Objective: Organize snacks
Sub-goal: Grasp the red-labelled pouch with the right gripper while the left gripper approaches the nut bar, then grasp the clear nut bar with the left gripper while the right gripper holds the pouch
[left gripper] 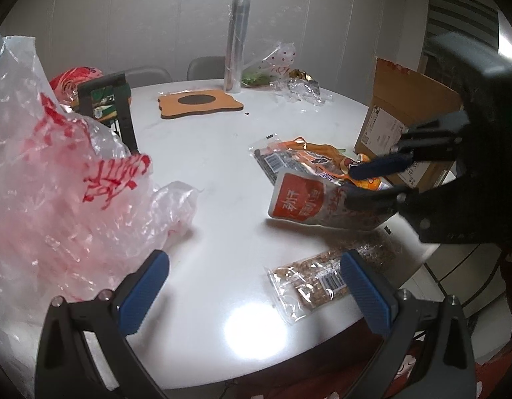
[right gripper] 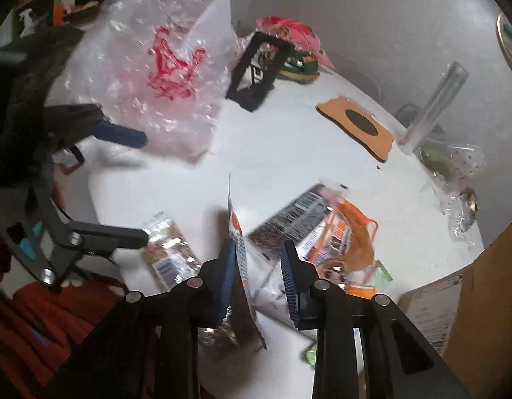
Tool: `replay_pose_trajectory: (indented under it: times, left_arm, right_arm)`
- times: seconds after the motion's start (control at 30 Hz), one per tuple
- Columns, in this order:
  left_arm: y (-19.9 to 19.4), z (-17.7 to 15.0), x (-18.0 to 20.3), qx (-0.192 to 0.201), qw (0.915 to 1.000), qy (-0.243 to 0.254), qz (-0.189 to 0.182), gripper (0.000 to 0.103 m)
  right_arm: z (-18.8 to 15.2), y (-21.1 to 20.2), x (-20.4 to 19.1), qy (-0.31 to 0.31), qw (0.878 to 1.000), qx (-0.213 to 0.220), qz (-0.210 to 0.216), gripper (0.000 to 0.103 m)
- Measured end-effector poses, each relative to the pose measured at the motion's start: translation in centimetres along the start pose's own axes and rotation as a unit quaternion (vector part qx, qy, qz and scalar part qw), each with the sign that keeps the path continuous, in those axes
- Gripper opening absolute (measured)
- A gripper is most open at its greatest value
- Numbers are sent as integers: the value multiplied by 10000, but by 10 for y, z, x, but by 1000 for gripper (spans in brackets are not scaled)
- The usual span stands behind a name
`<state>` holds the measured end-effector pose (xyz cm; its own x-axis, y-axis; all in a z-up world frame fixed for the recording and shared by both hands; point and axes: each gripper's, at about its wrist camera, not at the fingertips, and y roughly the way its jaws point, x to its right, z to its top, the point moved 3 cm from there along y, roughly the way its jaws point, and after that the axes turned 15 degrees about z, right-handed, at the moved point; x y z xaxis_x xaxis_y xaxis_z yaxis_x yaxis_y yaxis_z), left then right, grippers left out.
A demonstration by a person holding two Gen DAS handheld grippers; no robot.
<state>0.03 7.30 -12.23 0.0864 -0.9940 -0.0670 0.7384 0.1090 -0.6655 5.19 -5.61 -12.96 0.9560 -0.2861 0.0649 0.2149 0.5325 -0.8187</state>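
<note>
Three snack packets (left gripper: 322,163) on table (left gripper: 209,153)

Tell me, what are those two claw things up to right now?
Left gripper open, empty above the table. Right gripper holds the red-and-white snack packet by its end, lifted. Plastic bag waits at left; grain bar packet lies loose.
</note>
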Motion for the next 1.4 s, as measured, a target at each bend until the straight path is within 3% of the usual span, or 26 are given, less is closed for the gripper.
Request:
replay_pose_trajectory:
  times: [0.17,0.37,0.73,0.83,1.0,1.07,1.17,1.3,1.4]
  left_arm:
    - [4,2,0,-7,10000,1,-23,102]
    - [14,-1,7,-130,9997,85,-180,102]
    - [30,13,56,-181,9914,942,-895,101]
    - [34,13,70,-238,9849,1323,-1088,96]
    - [42,4,81,-503,9765,1598,-1358,85]
    - [40,1,85,-425,9741,1834,-1255,84]
    - [32,-8,85,-364,9731,1990,-1100,83]
    - [26,-11,76,-315,9761,1898,-1015,62]
    - [22,-13,70,-291,9773,1859,-974,59]
  right_arm:
    - [-6,16,5,216,9982,-239,512,23]
    - [-8,27,10,362,9962,-203,763,5]
    - [-24,-26,26,969,9887,773,843,3]
    - [-37,-34,32,1111,9889,850,505,3]
    - [-53,-39,39,1371,9843,979,522,3]
    - [-57,-40,40,1436,9830,1012,536,3]
    - [-60,-40,42,1489,9823,1002,529,3]
    - [-61,-37,42,1515,9821,971,555,3]
    - [-60,-37,42,1533,9815,1007,551,3]
